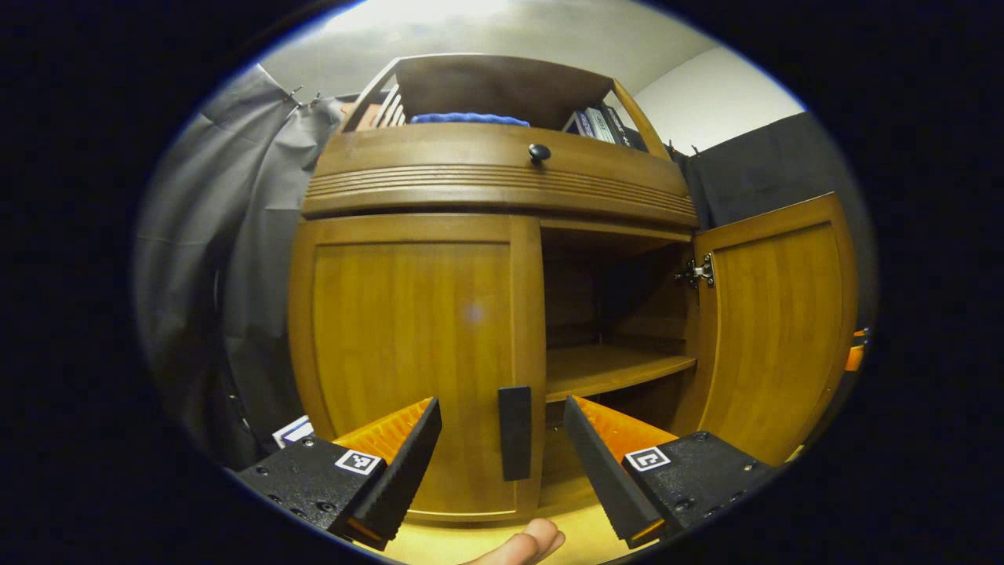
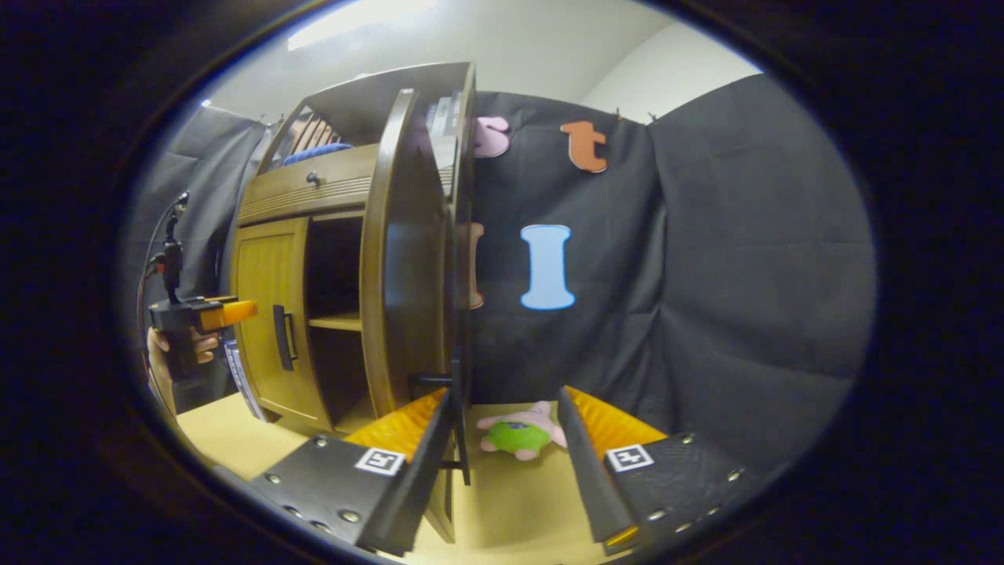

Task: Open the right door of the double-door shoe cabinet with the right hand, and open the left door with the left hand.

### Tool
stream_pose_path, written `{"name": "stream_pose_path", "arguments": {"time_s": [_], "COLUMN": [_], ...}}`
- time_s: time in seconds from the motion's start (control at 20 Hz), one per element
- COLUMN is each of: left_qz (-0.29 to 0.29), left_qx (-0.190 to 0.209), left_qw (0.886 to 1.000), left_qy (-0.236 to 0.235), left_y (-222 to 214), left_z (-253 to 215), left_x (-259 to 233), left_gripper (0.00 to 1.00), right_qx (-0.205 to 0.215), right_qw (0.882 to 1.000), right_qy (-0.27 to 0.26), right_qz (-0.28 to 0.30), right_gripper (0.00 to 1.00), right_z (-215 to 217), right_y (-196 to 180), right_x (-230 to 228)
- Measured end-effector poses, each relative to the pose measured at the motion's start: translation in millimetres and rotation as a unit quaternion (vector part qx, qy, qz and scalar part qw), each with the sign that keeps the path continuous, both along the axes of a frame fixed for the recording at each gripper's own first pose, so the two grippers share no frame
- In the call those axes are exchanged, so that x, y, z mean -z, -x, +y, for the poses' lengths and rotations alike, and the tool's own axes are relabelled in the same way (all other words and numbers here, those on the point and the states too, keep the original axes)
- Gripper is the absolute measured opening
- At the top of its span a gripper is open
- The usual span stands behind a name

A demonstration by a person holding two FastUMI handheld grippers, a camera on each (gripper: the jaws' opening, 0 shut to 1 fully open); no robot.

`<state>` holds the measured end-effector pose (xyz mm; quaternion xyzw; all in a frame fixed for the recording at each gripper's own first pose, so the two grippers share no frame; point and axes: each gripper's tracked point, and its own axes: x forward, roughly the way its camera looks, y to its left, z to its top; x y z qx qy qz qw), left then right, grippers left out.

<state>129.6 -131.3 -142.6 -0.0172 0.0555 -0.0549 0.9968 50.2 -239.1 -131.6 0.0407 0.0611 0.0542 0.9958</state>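
Right door swung out, left door closed.
Left hand-held gripper point(image 1: 502, 463) is hovering released before the left door's handle point(image 1: 514, 432); right hand-held gripper point(image 2: 506, 463) is gaping beside the right door point(image 2: 404, 259) edge; shoe cabinet point(image 1: 494, 180) is standing on the bench point(image 2: 518, 502).

The shoe cabinet point(image 1: 471, 180) is honey-brown wood with a fine vertical grain, and horizontal grooves band its drawer front. The left door point(image 1: 416, 361) carries a black handle point(image 1: 514, 431); the drawer has a black round knob point(image 1: 539, 152). The right door point(image 1: 773, 329) shows the same amber wood and a silver hinge point(image 1: 698, 272). A blue cloth point(image 1: 469, 119) lies on the top shelf. The counter point(image 2: 518, 502) is pale yellow. A plush toy point(image 2: 522, 431) on it is pink and green.
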Motion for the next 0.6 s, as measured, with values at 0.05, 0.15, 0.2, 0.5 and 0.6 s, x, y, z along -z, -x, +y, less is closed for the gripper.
{"name": "stream_pose_path", "arguments": {"time_s": [0.05, 0.15, 0.2, 0.5, 0.6], "left_qz": [0.002, 0.012, 0.02, 0.027, 0.049], "left_qx": [0.0, -0.006, -0.009, -0.013, -0.006], "left_qw": [1.0, 1.0, 1.0, 0.999, 0.999], "left_qy": [0.001, -0.003, -0.001, 0.021, -0.005], "left_y": [-8.6, -25.4, -33.4, -62.7, -62.8], "left_z": [-3.6, -4.4, -5.2, -8.2, -10.4], "left_x": [6.5, 22.1, 30.5, 56.3, 61.6], "left_gripper": [0.97, 0.98, 0.99, 0.7, 0.42], "right_qx": [-0.006, -0.007, 0.001, -0.021, -0.028], "right_qw": [1.0, 1.0, 0.999, 0.998, 0.998], "right_qy": [-0.016, -0.023, -0.022, -0.029, -0.016], "right_qz": [-0.006, -0.014, -0.025, -0.059, -0.058], "right_gripper": [0.91, 0.99, 0.99, 0.99, 0.99], "right_z": [3.3, 3.0, -1.0, 35.1, 48.7], "right_y": [8.7, 22.7, 30.9, 77.9, 85.9], "right_x": [-6.2, -16.3, -25.1, -60.4, -66.5]}}
